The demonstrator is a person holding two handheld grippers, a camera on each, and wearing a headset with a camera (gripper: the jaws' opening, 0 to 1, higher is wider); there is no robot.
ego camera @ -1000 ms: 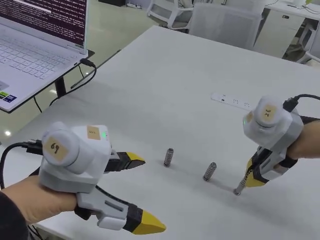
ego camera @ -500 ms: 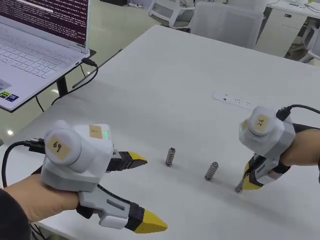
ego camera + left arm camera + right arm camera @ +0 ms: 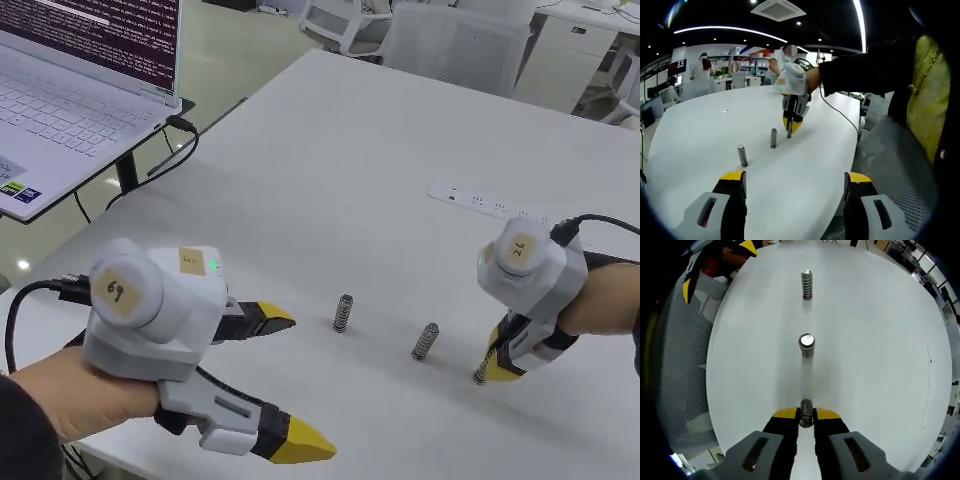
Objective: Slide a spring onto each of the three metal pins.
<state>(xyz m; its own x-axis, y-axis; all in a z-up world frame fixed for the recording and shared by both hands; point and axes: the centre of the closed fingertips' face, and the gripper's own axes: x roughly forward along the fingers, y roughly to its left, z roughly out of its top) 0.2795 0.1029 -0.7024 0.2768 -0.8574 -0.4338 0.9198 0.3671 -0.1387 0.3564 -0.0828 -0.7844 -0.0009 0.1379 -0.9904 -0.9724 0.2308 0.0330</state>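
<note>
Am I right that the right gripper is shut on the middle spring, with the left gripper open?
Not the middle: the right gripper view shows the right gripper shut on the end spring; the left gripper is open.

Rightmost spring (image 3: 480, 376) half behind right gripper (image 3: 498, 366)

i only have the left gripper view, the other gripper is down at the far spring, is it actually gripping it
observer: yes. In the right gripper view, the right gripper has both yellow tips pressed against the gripped spring, one on each side.
operator: is there a pin inside the middle one
observer: seen from above, the middle spring has a flat round pin head showing at its top.
operator: anything off to my left
observer: the head view shows an open laptop beside the table, on the person's left.
</note>
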